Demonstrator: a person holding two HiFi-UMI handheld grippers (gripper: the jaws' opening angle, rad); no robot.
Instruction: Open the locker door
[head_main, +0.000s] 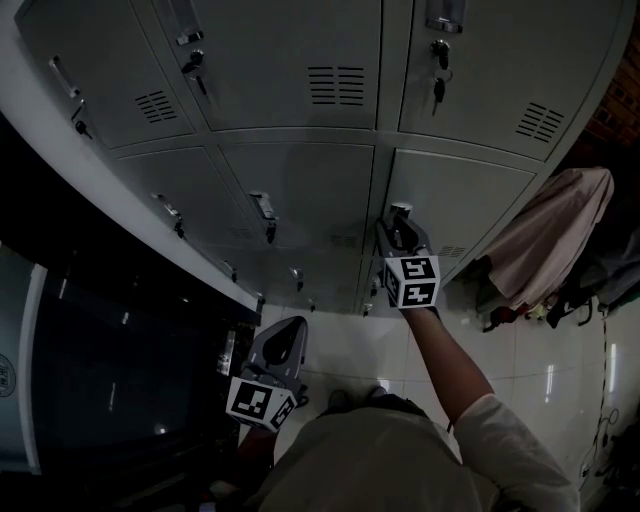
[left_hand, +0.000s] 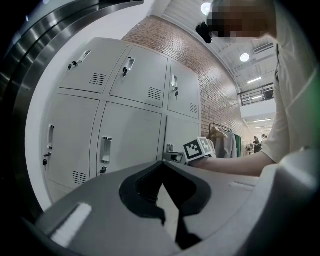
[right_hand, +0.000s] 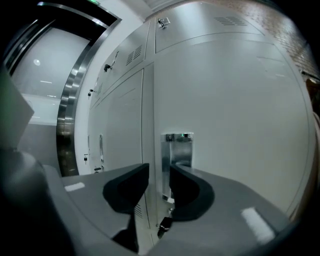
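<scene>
From the head view, the right tool (head_main: 398, 224) is held out at the end of the person's arm (head_main: 450, 370), its tips just at the recessed handle (head_main: 400, 210) on the left edge of a lower locker door (head_main: 460, 190); that door lies shut, flush with the other lockers (head_main: 290, 180) beside it. The left tool (head_main: 288, 328) hangs low and back, well apart from the lockers and below and to the left of the right tool.

In the left gripper view, the left tool (left_hand: 162, 167) has its jaws brought together at the tips with nothing between them. Ahead of it and to the right stands the right tool (left_hand: 175, 156), against the handle (left_hand: 170, 148).

In the right gripper view, the right tool (right_hand: 159, 172) stands wide, its jaws well apart and pressing on nothing. The bright metal handle (right_hand: 179, 150) is straight ahead, partly behind the right-hand jaw, with the door's left edge showing in the gap. What looks like a key (right_hand: 164, 224) hangs below the handle, low between the jaws. The locker door (right_hand: 240, 125) fills everything to the right of the tool.

The step in hand seems to be the reach for the handle, with no grip taken yet. The next move likely calls for easing the right tool forward until the jaws straddle the handle's lip, closing them on it, and then drawing the left edge outward in an arc.
</scene>
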